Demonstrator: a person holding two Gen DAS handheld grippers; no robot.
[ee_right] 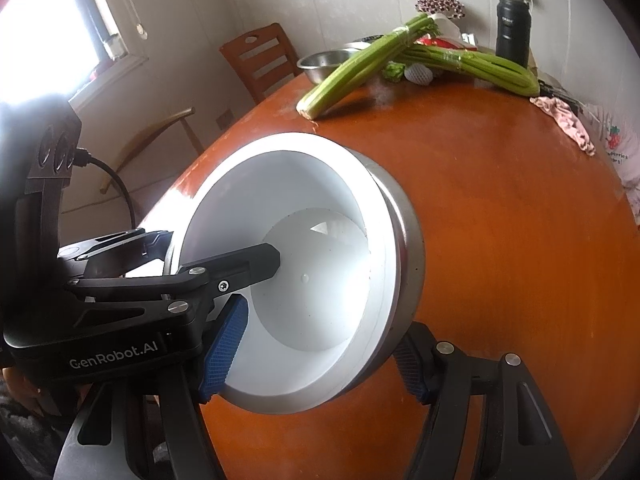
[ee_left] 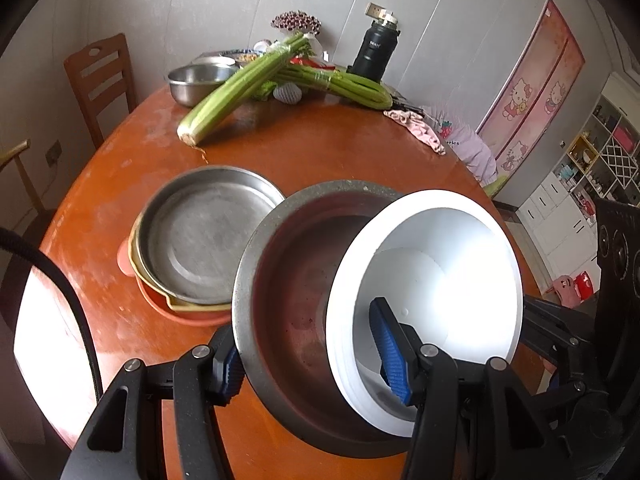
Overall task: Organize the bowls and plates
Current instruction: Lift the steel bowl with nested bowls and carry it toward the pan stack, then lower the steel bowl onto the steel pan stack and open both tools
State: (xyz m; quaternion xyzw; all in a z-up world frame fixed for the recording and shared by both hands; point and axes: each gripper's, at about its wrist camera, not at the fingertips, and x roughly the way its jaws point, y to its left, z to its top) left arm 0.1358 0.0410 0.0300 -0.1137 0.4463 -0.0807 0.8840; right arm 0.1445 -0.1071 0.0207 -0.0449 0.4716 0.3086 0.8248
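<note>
A white bowl (ee_left: 436, 272) sits nested in a steel bowl (ee_left: 292, 280). The pair is tilted and held above the orange table (ee_left: 312, 152). My left gripper (ee_left: 310, 360) is shut on their near rim, one blue pad outside the steel wall and one inside the white bowl. In the right wrist view my right gripper (ee_right: 318, 360) is shut on the same white bowl (ee_right: 320, 276) and steel bowl (ee_right: 404, 248) from the other side, pads inside and outside. A steel plate (ee_left: 208, 236) tops a stack of a yellow and an orange plate to the left.
Celery bunches (ee_left: 236, 88), a second steel bowl (ee_left: 196, 82), a black flask (ee_left: 376, 50) and a pink cloth (ee_left: 420, 128) lie at the far side of the table. A wooden chair (ee_left: 100, 76) stands beyond the table's left edge.
</note>
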